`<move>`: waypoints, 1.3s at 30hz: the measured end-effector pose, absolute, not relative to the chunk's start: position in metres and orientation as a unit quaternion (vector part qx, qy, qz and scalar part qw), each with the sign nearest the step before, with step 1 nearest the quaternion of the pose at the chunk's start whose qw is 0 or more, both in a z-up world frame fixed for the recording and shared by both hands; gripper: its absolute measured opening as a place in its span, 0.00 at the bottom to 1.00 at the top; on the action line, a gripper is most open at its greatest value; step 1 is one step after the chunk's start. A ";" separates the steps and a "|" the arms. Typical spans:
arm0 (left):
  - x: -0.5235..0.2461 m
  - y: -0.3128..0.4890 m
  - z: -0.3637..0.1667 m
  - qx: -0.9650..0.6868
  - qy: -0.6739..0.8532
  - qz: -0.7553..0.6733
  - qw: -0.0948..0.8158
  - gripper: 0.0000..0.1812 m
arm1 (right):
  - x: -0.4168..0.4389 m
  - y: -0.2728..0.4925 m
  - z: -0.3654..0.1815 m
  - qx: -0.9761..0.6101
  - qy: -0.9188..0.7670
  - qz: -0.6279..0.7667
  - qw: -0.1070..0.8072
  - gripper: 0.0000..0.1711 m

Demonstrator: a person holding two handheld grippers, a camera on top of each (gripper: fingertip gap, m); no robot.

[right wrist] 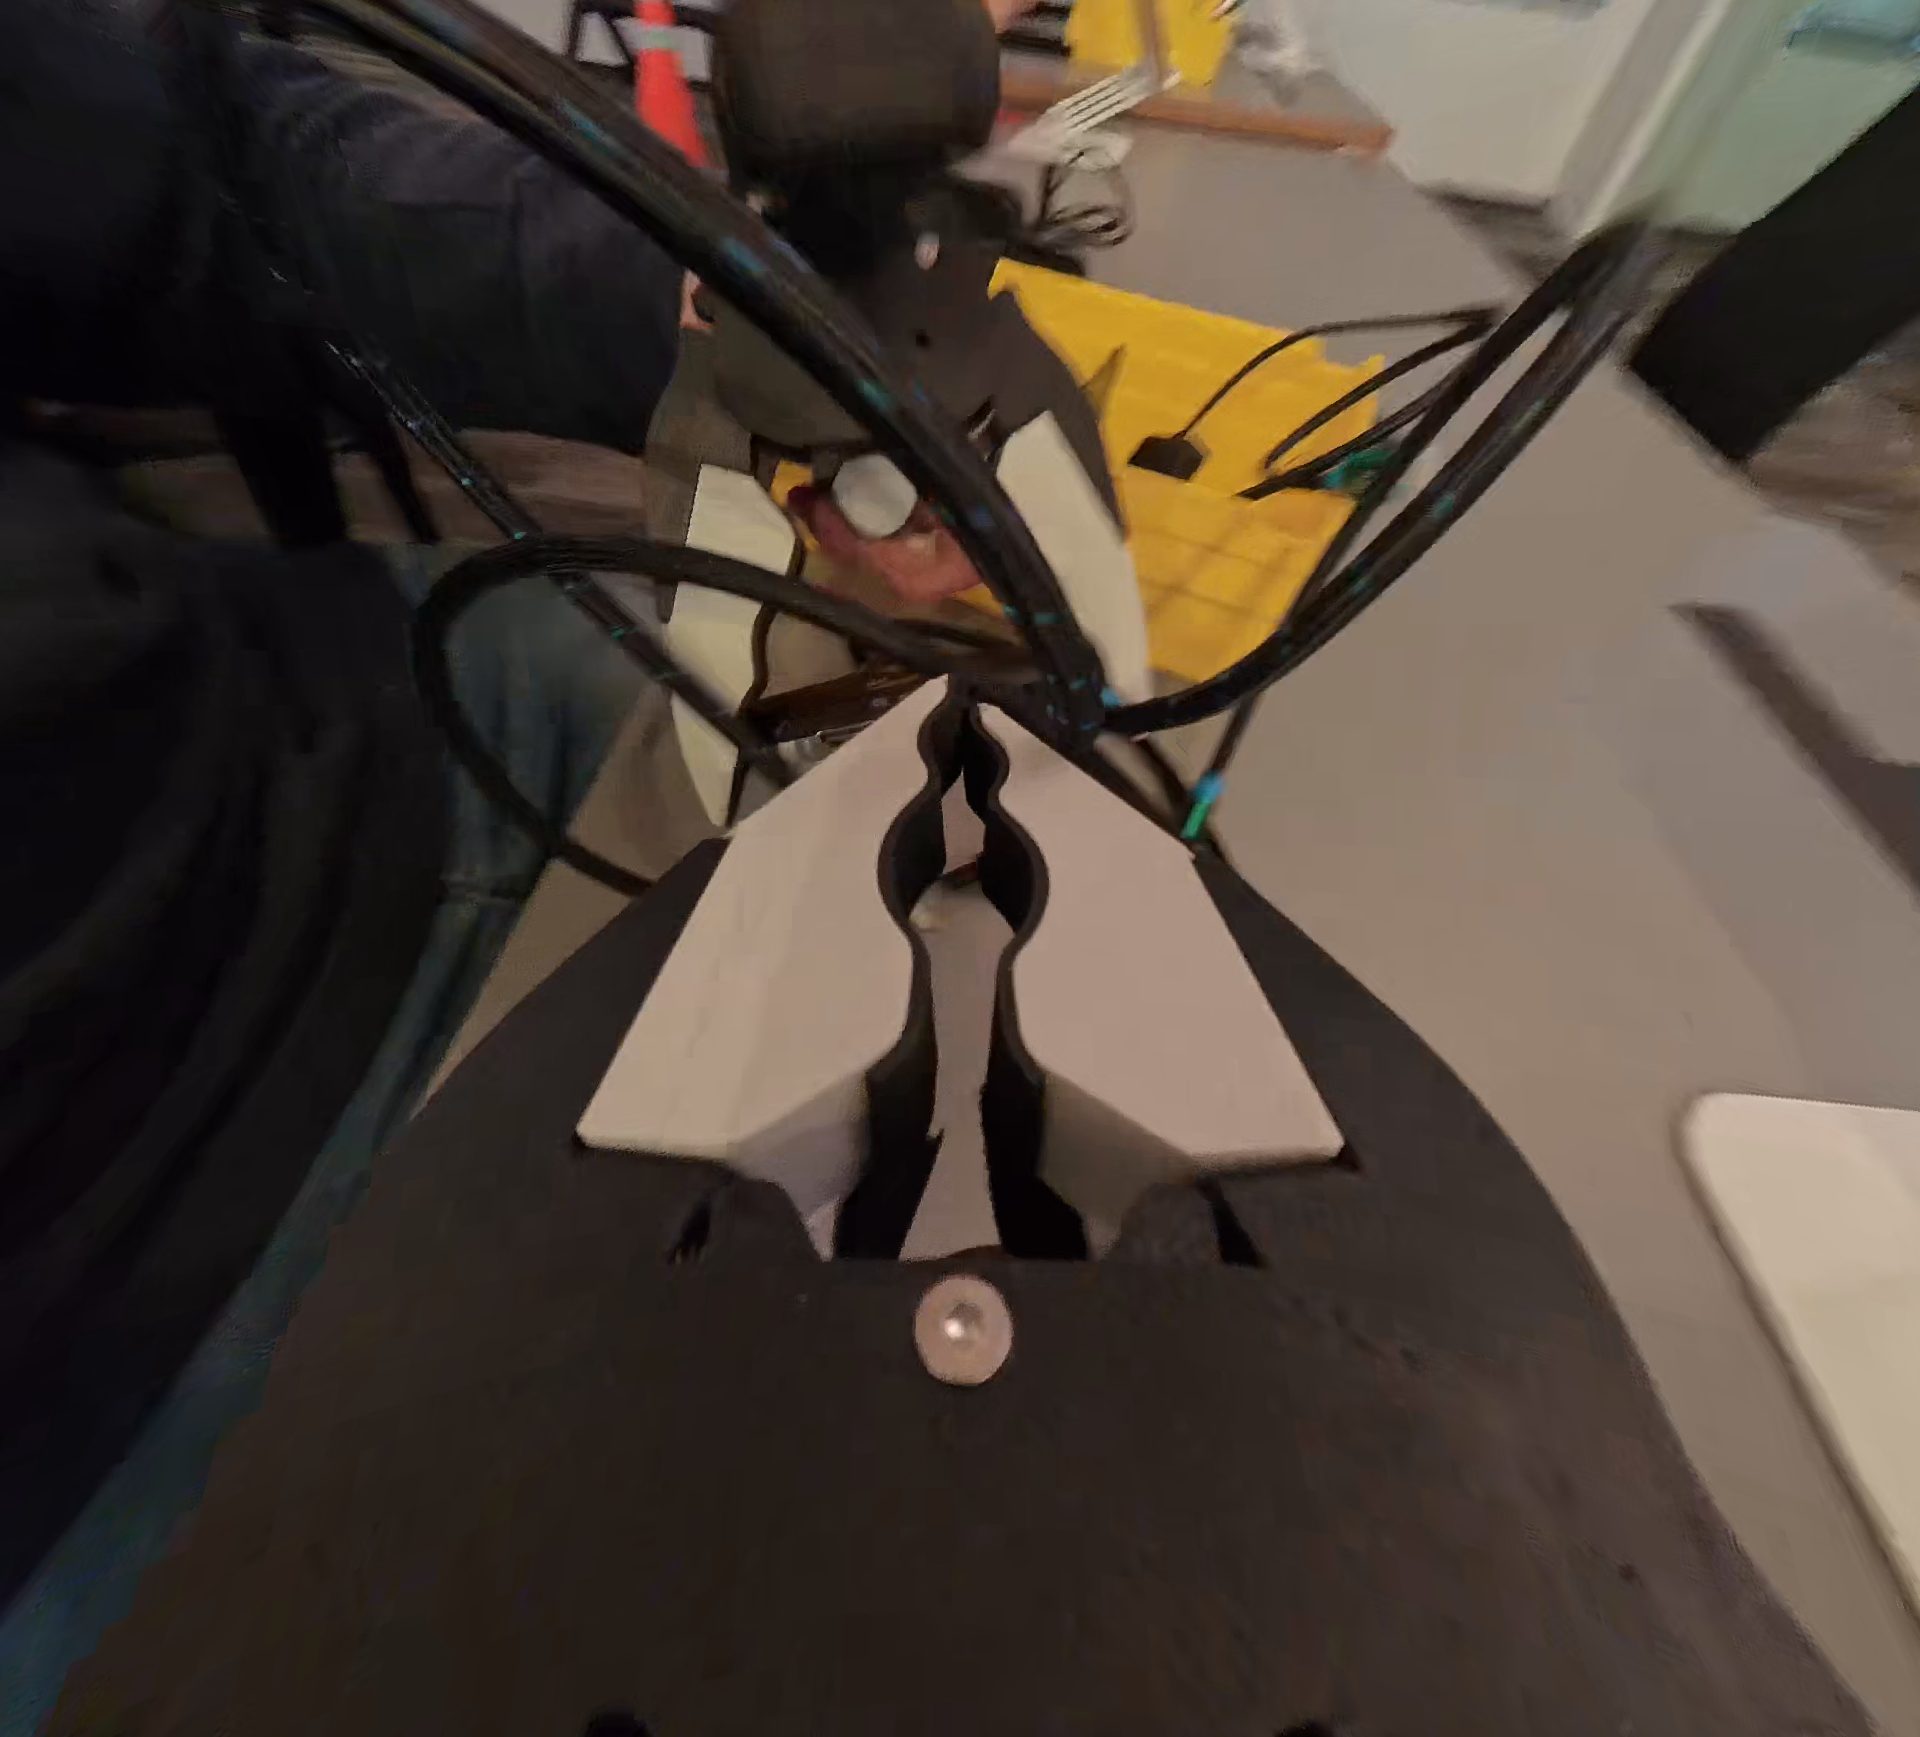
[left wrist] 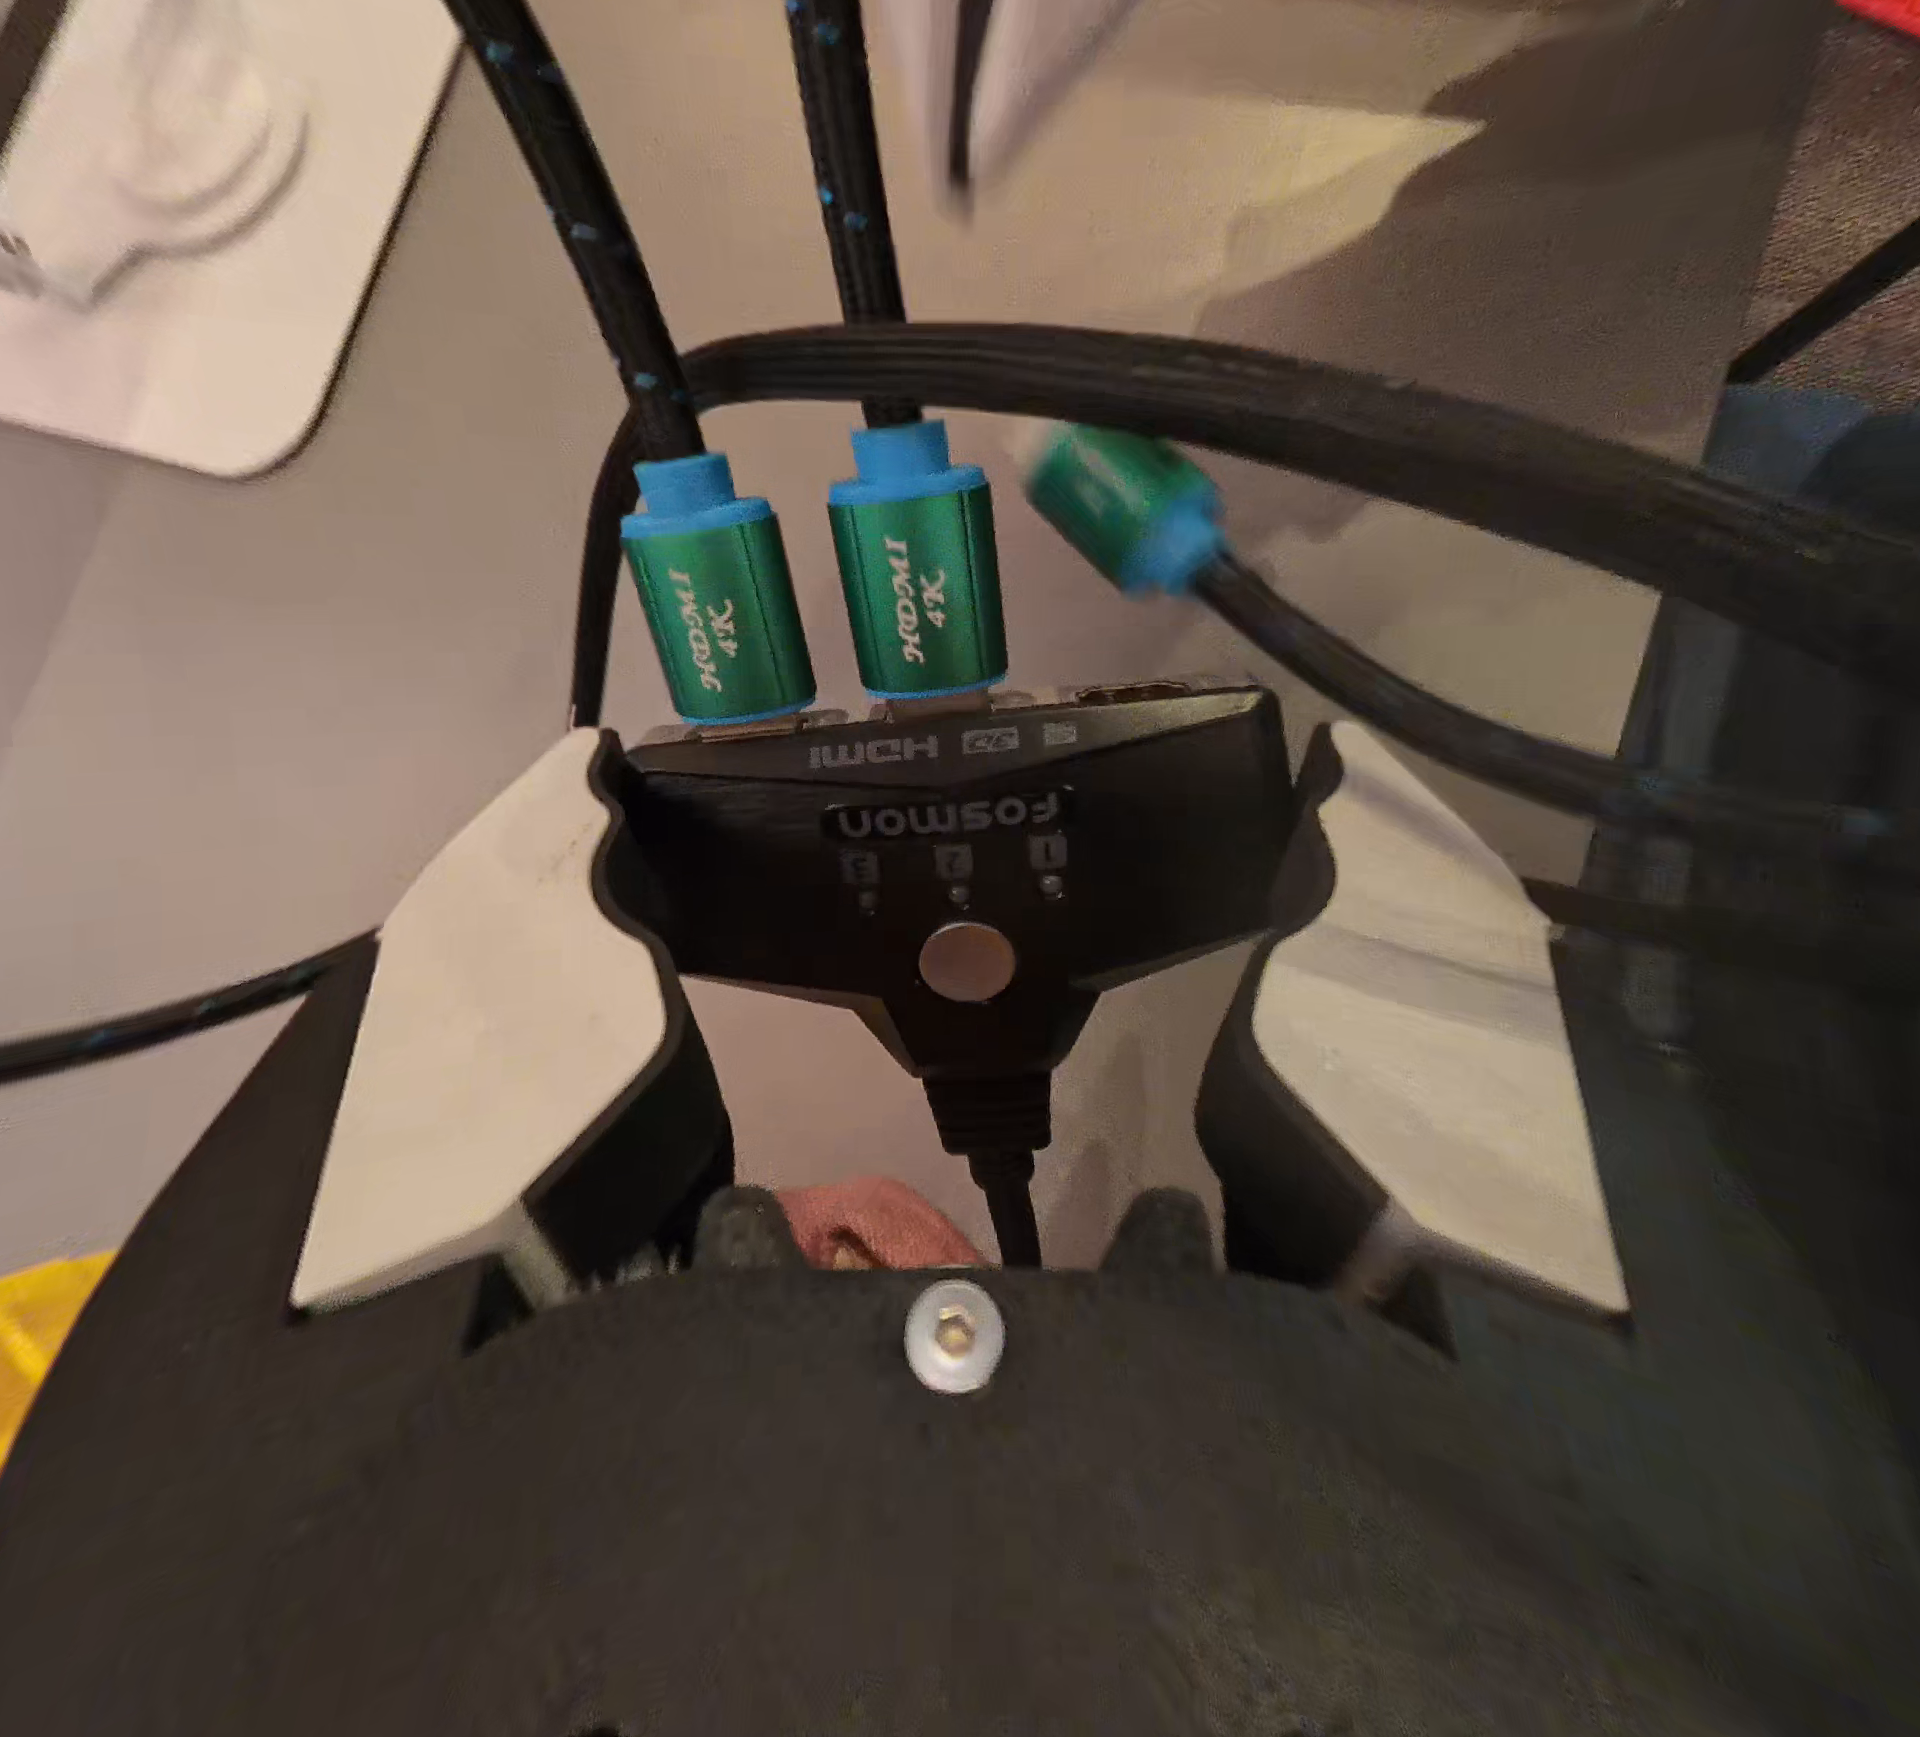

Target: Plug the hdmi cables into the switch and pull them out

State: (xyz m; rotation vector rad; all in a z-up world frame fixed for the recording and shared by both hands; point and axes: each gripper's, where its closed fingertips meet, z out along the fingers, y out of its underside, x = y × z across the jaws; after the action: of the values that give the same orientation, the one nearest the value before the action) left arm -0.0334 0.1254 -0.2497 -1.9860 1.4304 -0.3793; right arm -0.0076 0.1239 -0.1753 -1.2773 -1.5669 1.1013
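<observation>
your left claw [left wrist: 961, 856] is clenching the switch [left wrist: 956, 856], two plugs seated at 11 and 12 o'clock. the loose third plug [left wrist: 1127, 508] is lying at 1 o'clock of the empty port [left wrist: 1132, 695], its axis slanting across it. your right claw [right wrist: 961, 731] is looking pinched on its cable [right wrist: 1195, 711], though blur is hiding the contact.
</observation>
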 end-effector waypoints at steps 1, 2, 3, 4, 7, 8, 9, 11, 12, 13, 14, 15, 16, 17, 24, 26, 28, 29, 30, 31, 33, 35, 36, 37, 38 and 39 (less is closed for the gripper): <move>-0.030 0.126 -0.246 -0.753 0.555 -0.132 0.328 0.65 | -0.008 0.124 -0.185 -0.518 -0.627 0.434 0.387 0.00; -0.028 0.127 -0.244 -0.745 0.565 -0.128 0.330 0.64 | -0.008 0.127 -0.191 -0.523 -0.630 0.424 0.389 0.00; -0.029 0.129 -0.245 -0.743 0.569 -0.125 0.329 0.64 | -0.009 0.128 -0.194 -0.521 -0.631 0.419 0.394 0.00; -0.029 0.129 -0.246 -0.744 0.567 -0.131 0.326 0.64 | -0.009 0.127 -0.199 -0.526 -0.635 0.413 0.387 0.02; -0.030 0.124 -0.252 -0.746 0.571 -0.133 0.316 0.64 | -0.008 0.129 -0.202 -0.524 -0.640 0.399 0.396 0.11; -0.030 0.124 -0.254 -0.746 0.573 -0.130 0.314 0.64 | -0.006 0.131 -0.201 -0.531 -0.637 0.398 0.393 0.13; -0.030 0.123 -0.254 -0.745 0.574 -0.130 0.314 0.64 | -0.002 0.136 -0.202 -0.538 -0.637 0.391 0.390 0.13; -0.030 0.124 -0.253 -0.741 0.578 -0.125 0.318 0.64 | 0.011 0.148 -0.207 -0.564 -0.637 0.371 0.373 0.06; -0.031 0.125 -0.251 -0.738 0.581 -0.121 0.321 0.64 | 0.018 0.159 -0.211 -0.591 -0.629 0.350 0.365 0.02; -0.032 0.126 -0.249 -0.737 0.582 -0.118 0.324 0.64 | 0.023 0.168 -0.211 -0.606 -0.618 0.337 0.370 0.01; -0.032 0.126 -0.247 -0.735 0.582 -0.119 0.328 0.64 | 0.024 0.172 -0.204 -0.604 -0.609 0.343 0.384 0.01; -0.032 0.127 -0.244 -0.732 0.583 -0.120 0.332 0.64 | 0.023 0.173 -0.197 -0.597 -0.600 0.357 0.396 0.02; -0.033 0.127 -0.243 -0.731 0.584 -0.121 0.333 0.64 | 0.021 0.173 -0.190 -0.589 -0.596 0.364 0.407 0.06; -0.034 0.127 -0.242 -0.730 0.585 -0.118 0.333 0.64 | 0.018 0.172 -0.184 -0.577 -0.598 0.365 0.421 0.08; -0.032 0.118 -0.244 -0.709 0.622 -0.094 0.318 0.64 | -0.014 0.150 -0.180 -0.500 -0.667 0.393 0.389 0.06; -0.034 0.116 -0.247 -0.704 0.630 -0.090 0.314 0.64 | -0.016 0.142 -0.180 -0.482 -0.683 0.411 0.364 0.06; -0.035 0.114 -0.248 -0.703 0.634 -0.089 0.310 0.65 | -0.015 0.139 -0.183 -0.481 -0.698 0.406 0.341 0.05; -0.034 0.113 -0.249 -0.701 0.637 -0.090 0.309 0.65 | -0.012 0.138 -0.185 -0.484 -0.705 0.402 0.327 0.06; -0.033 0.112 -0.248 -0.699 0.637 -0.094 0.310 0.64 | -0.010 0.136 -0.185 -0.480 -0.713 0.402 0.317 0.05; -0.032 0.112 -0.248 -0.699 0.637 -0.097 0.311 0.64 | -0.009 0.133 -0.180 -0.472 -0.711 0.413 0.317 0.06; -0.033 0.115 -0.250 -0.703 0.634 -0.092 0.309 0.64 | -0.006 0.126 -0.168 -0.461 -0.703 0.448 0.305 0.16; -0.032 0.115 -0.249 -0.702 0.633 -0.100 0.310 0.64 | -0.011 0.138 -0.184 -0.493 -0.713 0.390 0.311 0.10; -0.031 0.114 -0.248 -0.701 0.634 -0.101 0.311 0.64 | -0.015 0.138 -0.188 -0.500 -0.711 0.387 0.308 0.08; -0.031 0.115 -0.248 -0.701 0.635 -0.094 0.310 0.64 | -0.019 0.136 -0.189 -0.500 -0.707 0.394 0.308 0.06; -0.032 0.114 -0.250 -0.702 0.638 -0.088 0.303 0.64 | -0.022 0.136 -0.191 -0.499 -0.708 0.389 0.313 0.06; -0.035 0.115 -0.252 -0.705 0.638 -0.081 0.300 0.64 | -0.023 0.137 -0.195 -0.500 -0.712 0.378 0.317 0.06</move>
State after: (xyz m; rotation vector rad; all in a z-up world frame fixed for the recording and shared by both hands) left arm -0.0347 0.1151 -0.2523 -1.8708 1.6931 -0.2155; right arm -0.0231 0.1366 -0.1952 -1.3167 -1.8729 0.9937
